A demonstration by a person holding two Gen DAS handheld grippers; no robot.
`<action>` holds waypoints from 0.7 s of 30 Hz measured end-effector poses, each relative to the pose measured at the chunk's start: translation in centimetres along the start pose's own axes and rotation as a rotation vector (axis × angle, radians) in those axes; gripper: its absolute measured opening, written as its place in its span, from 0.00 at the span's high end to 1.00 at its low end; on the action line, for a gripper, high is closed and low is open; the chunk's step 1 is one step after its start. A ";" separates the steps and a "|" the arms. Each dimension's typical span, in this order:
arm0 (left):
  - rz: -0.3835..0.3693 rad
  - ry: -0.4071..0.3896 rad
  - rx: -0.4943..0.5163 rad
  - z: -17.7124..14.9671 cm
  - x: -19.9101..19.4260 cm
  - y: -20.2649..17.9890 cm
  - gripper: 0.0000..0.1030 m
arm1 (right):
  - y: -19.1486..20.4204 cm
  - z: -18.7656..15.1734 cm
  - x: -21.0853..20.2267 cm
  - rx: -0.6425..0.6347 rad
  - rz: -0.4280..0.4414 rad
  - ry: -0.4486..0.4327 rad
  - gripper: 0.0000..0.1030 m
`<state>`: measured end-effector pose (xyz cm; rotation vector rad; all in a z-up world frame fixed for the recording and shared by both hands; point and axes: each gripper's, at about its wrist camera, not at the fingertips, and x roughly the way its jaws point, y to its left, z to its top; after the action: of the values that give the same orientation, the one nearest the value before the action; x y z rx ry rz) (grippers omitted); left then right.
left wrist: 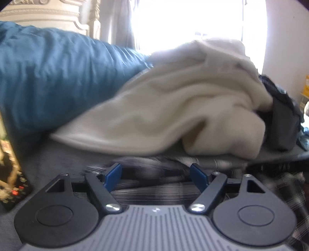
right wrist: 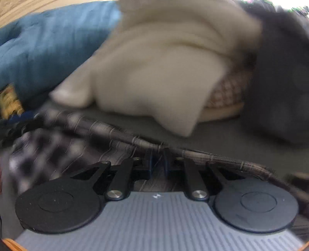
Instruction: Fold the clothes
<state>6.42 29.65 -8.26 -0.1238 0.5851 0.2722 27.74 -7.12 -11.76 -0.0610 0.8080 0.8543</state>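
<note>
Blown-out bright window (left wrist: 185, 21), grey curtain (left wrist: 119, 21), carved cream headboard (left wrist: 48, 13), white wall (left wrist: 285, 38).

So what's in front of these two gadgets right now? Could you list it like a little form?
surface: grey bed
plaid garment: dark, lying nearest, edge pinched in the right gripper
left gripper: open, nothing between its fingers
cream garment: crumpled heap behind the plaid
blue duvet: bunched beside the heap
dark clothes: on the heap's other side

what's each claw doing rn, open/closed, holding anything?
Left claw: open, nothing between its pads, plaid garment just below.
Right claw: closed on the plaid garment's edge.
</note>
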 end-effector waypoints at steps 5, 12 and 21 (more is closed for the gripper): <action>0.032 0.038 -0.030 -0.2 1.9 -0.2 0.24 | 0.0 -0.3 -3.3 -0.029 -0.018 -0.076 0.85; 0.042 0.045 -0.049 -0.7 2.8 0.0 0.24 | -4.8 -3.1 -12.1 -0.225 -0.200 -0.069 0.75; 0.086 0.033 -0.019 -1.4 3.6 -0.9 0.24 | -9.6 -6.4 -13.3 -0.391 -0.458 0.047 0.76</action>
<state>8.82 29.35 -11.36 -0.1218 0.6216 0.3597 25.35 -24.48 -10.00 -0.5919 0.6254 0.5646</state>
